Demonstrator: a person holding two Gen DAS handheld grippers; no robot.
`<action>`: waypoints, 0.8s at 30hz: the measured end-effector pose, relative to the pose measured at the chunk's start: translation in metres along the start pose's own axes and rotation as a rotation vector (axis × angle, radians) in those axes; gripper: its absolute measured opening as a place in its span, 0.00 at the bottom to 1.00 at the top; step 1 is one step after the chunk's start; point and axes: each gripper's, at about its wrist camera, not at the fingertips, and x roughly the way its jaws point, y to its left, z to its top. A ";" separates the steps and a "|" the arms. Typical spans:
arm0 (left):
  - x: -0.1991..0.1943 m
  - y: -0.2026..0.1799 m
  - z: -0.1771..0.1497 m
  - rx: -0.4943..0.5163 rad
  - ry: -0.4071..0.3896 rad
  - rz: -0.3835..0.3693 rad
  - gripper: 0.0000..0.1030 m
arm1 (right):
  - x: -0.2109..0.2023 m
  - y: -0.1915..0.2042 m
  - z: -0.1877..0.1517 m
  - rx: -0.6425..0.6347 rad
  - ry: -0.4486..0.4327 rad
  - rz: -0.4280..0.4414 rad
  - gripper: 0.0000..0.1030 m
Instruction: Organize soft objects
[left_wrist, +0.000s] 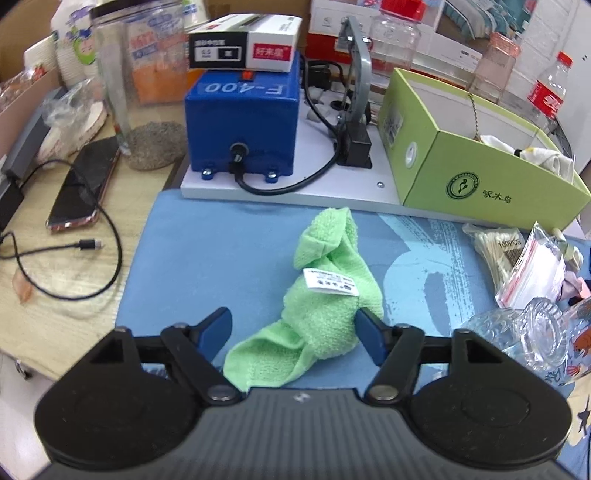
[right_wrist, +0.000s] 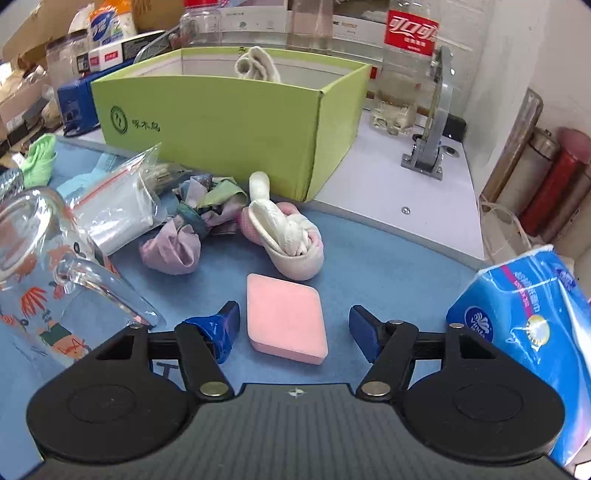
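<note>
Fingers spread on each hand-held gripper — left (left_wrist: 293, 332) straddles green towel (left_wrist: 317, 306), right (right_wrist: 293, 328) pink sponge (right_wrist: 286, 317) — neither gripped.

Glass mug (right_wrist: 44, 266) left — tissue pack (right_wrist: 517, 332) right

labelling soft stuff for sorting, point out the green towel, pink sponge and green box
green towel (left_wrist: 325, 295), left wrist view, on its bunched middle
pink sponge (right_wrist: 284, 315), right wrist view, on its top face
green box (right_wrist: 221, 122), right wrist view, on its front wall
</note>
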 end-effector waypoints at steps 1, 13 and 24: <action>0.002 -0.001 0.002 0.021 -0.010 0.007 0.76 | 0.000 -0.002 -0.002 0.026 -0.008 0.003 0.52; 0.052 -0.023 0.025 0.036 0.050 -0.049 0.76 | 0.002 -0.002 -0.005 0.070 -0.022 -0.020 0.62; 0.040 -0.012 0.004 0.039 -0.018 -0.036 0.55 | 0.010 -0.002 -0.004 0.068 -0.060 -0.021 0.71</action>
